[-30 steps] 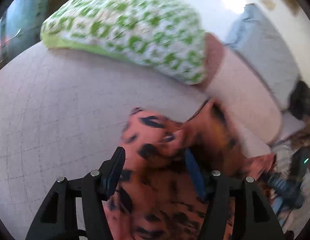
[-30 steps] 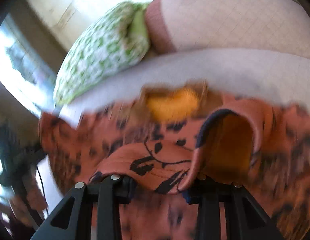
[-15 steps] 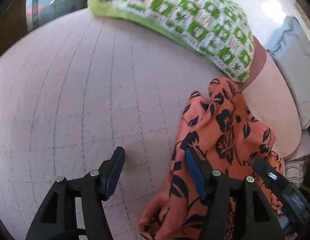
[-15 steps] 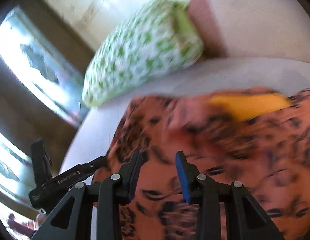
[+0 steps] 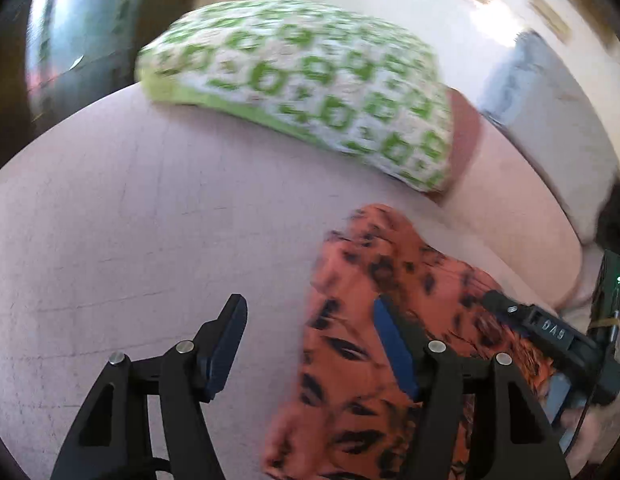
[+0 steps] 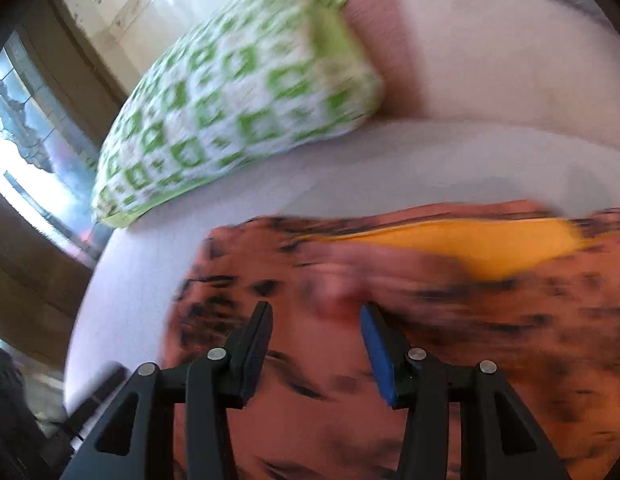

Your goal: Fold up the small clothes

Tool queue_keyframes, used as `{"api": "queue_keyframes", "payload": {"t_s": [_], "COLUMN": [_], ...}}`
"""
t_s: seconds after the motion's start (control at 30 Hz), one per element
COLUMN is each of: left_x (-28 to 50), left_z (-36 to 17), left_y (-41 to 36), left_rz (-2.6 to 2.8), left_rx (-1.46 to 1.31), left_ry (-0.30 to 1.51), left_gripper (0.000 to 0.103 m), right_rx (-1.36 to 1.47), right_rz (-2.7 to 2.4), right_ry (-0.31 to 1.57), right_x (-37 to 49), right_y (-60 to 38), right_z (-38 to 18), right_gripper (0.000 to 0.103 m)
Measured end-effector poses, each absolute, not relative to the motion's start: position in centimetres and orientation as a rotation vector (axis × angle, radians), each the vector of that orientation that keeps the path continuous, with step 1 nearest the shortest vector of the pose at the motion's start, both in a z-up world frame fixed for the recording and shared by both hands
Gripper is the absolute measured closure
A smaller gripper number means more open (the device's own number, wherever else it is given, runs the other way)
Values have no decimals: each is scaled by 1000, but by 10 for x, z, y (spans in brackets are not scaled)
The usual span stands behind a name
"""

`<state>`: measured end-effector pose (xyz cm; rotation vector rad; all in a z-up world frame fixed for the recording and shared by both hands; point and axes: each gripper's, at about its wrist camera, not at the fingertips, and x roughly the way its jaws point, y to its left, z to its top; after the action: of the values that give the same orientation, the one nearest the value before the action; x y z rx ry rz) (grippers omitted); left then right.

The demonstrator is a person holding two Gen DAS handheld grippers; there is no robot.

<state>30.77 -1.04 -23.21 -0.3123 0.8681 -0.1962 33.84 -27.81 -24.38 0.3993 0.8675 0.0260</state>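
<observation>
An orange garment with black leaf print (image 5: 374,280) lies crumpled on the pink bed sheet (image 5: 149,220). My left gripper (image 5: 310,320) hovers over its left edge with the jaws opening. Only its right finger (image 5: 390,340) is above the cloth, and nothing is pinched. In the right wrist view the same garment (image 6: 510,340) fills the lower half, blurred, with a yellow inner layer (image 6: 490,240) showing at its far edge. My right gripper (image 6: 316,316) sits just above it. Its jaws are opening, and a blurred hump of cloth lies between the tips, not pressed by the pads.
A green-and-white patterned pillow (image 5: 310,80) lies across the far side of the bed, against a pink bolster (image 5: 466,128). A grey cushion (image 5: 550,112) lies at the far right. The right gripper's body (image 5: 550,336) shows at the garment's right side. A window (image 6: 25,132) is on the left.
A second ago both grippers held folds of the garment. Both have let go. The cloth now lies flatter on the sheet, and the right jaws have spread wider.
</observation>
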Motion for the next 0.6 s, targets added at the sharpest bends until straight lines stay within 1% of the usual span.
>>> {"api": "queue_keyframes", "payload": {"t_s": [0.07, 0.17, 0.2, 0.23, 0.27, 0.3, 0.33, 0.37, 0.4, 0.47, 0.5, 0.53, 0.57, 0.6], "left_x": [309, 310, 314, 309, 311, 314, 317, 318, 318, 317, 317, 318, 319, 322], "left_z": [-232, -246, -257, -260, -264, -265, -265, -263, -260, -254, -253, -252, -252, -253], "left_y": [-24, -40, -39, -33, -29, -24, -22, -21, -22, -26, -29, -30, -30, -29], "left_rz": [-211, -214, -185, -179, -179, -173, -167, -165, -160, -144, -142, -148, -154, -158], "left_rx": [-265, -191, -174, -180, -209, -239, -255, -258, -252, -218, -203, -197, -199, -209], "left_ry": [879, 962, 1017, 1037, 1053, 1065, 1071, 1065, 1052, 1014, 1003, 1005, 1010, 1016], "left_gripper": [36, 36, 36, 33, 31, 27, 26, 26, 26, 26, 26, 26, 26, 26], "right_rx": [376, 402, 403, 398, 408, 481, 550, 628, 645, 602, 587, 579, 566, 548], "right_rz": [-79, -194, -274, -350, -437, -510, -523, -492, -469, -454, -457, -453, -441, -439], "right_ry": [846, 934, 938, 944, 966, 994, 989, 943, 895, 799, 781, 773, 786, 809], "right_x": [316, 302, 295, 291, 285, 273, 263, 253, 245, 236, 235, 240, 252, 268], "right_y": [-325, -396, -425, -445, -468, -496, -509, -518, -519, -515, -515, -514, -511, -506], "right_z": [-237, -252, -261, -269, -279, -290, -294, -291, -284, -262, -255, -250, -250, -255], "right_gripper": [54, 52, 52, 53, 55, 59, 54, 54, 54, 54, 46, 33, 29, 29]}}
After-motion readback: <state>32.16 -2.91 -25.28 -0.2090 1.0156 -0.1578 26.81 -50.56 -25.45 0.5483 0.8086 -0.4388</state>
